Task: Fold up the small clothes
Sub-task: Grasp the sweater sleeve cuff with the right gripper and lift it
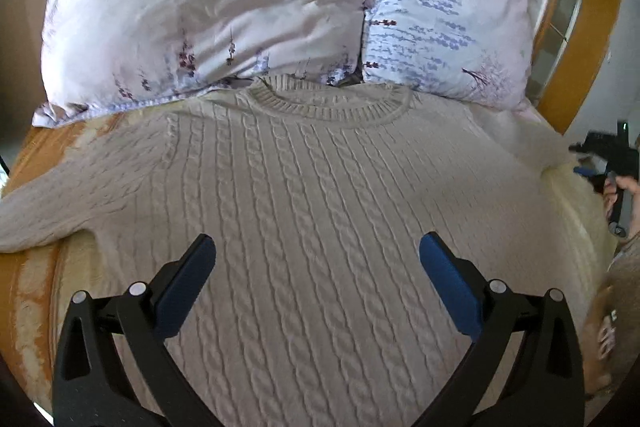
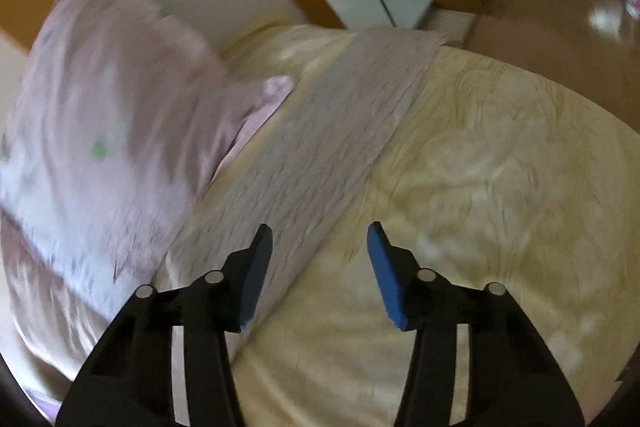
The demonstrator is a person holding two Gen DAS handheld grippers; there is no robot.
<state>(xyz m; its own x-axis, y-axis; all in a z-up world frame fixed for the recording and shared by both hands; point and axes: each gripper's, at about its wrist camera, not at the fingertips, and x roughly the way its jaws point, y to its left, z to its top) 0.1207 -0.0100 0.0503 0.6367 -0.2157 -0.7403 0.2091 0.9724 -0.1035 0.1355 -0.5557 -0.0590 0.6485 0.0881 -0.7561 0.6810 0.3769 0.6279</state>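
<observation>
A cream cable-knit sweater (image 1: 312,195) lies flat and face up on the bed, collar toward the pillows, both sleeves spread out sideways. My left gripper (image 1: 318,255) is open and empty, hovering above the sweater's lower chest. In the right wrist view one sleeve (image 2: 332,131) runs away from me across the bed. My right gripper (image 2: 320,239) is open and empty, just above the near part of that sleeve. The right gripper also shows at the right edge of the left wrist view (image 1: 612,163), beside the sweater's right sleeve. The right wrist view is blurred.
Two patterned pillows (image 1: 208,7) (image 1: 448,23) lie against the headboard behind the collar. A pale yellow bedspread (image 2: 500,187) covers the bed. A wooden bed frame (image 1: 576,39) and a wooden floor (image 2: 560,39) are on the right.
</observation>
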